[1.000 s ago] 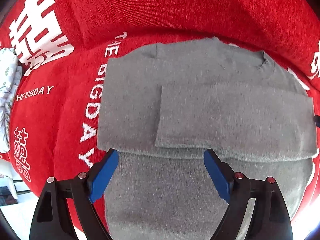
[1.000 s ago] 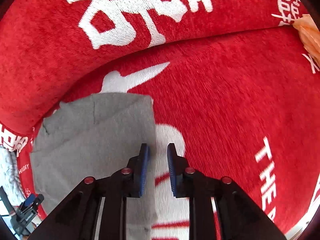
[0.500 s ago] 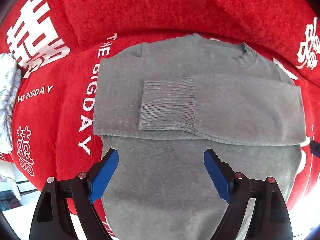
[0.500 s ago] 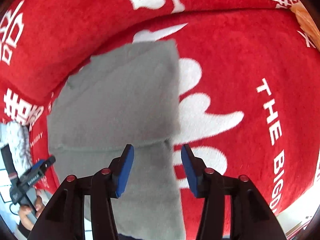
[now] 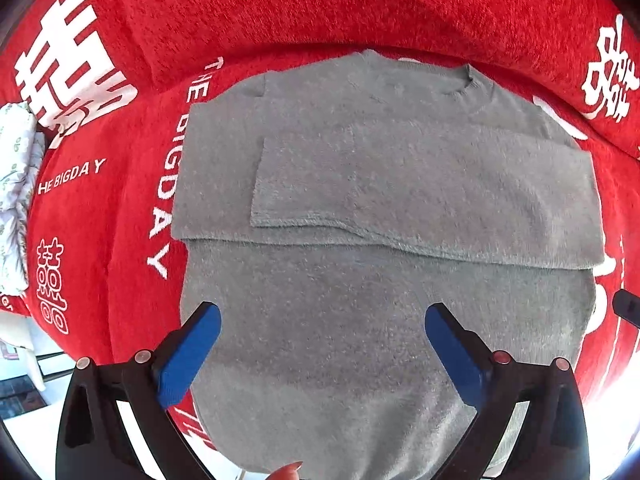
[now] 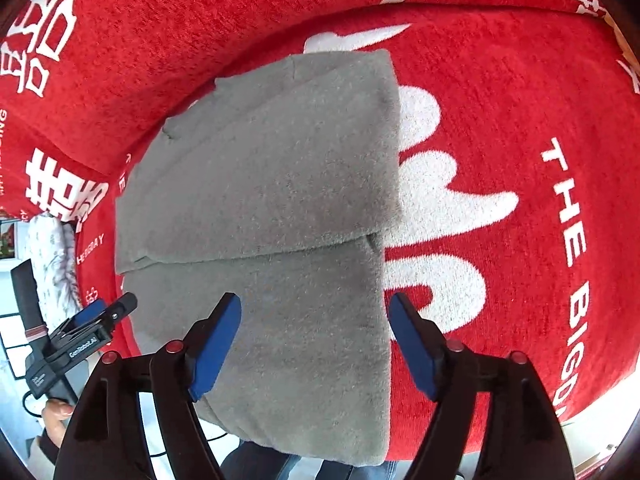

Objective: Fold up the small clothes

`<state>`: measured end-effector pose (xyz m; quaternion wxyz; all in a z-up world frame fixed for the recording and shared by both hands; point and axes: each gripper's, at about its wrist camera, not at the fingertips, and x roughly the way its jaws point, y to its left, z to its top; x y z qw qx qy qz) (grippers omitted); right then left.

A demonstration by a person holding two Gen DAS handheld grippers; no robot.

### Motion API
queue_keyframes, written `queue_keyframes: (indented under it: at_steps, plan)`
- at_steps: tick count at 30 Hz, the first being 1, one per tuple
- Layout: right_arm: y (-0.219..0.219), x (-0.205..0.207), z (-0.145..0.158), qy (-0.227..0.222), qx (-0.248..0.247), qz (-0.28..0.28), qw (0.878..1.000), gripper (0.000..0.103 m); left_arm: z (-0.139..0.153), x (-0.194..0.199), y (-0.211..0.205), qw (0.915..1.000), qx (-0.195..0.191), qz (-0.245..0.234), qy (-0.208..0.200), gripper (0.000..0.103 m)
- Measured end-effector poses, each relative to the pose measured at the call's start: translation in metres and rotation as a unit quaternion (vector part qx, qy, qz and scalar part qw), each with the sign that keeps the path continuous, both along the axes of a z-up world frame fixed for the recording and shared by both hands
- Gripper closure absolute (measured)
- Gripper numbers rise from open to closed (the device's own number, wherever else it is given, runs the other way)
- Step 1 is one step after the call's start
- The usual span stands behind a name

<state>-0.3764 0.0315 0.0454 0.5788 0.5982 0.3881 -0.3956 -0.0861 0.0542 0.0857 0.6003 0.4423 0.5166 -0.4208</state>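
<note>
Left wrist view: spread flat on a red plush cover with white lettering point(image 5: 120, 216), a grey knitted sweater point(image 5: 384, 320), neckline at the far edge, both sleeves folded across the chest, the upper one from the right. Poised above its lower body, the left gripper point(image 5: 322, 352), blue-padded fingers point(image 5: 188, 356) wide apart, holding nothing. At far left, a white patterned cloth point(image 5: 16, 184)

Right wrist view: over the sweater's right side edge point(image 6: 296, 208), the right gripper point(image 6: 316, 344), jaws apart and empty, one pad above grey knit, the other above red cover
</note>
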Motion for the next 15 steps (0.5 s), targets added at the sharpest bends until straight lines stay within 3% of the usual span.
queue_keyframes:
  at_steps: [15]
  plan:
    - [0.011,0.000,-0.014,-0.022,0.035,0.016,0.999,0.024,-0.007,-0.006,0.024,0.9991,0.028,0.031,-0.010,0.001]
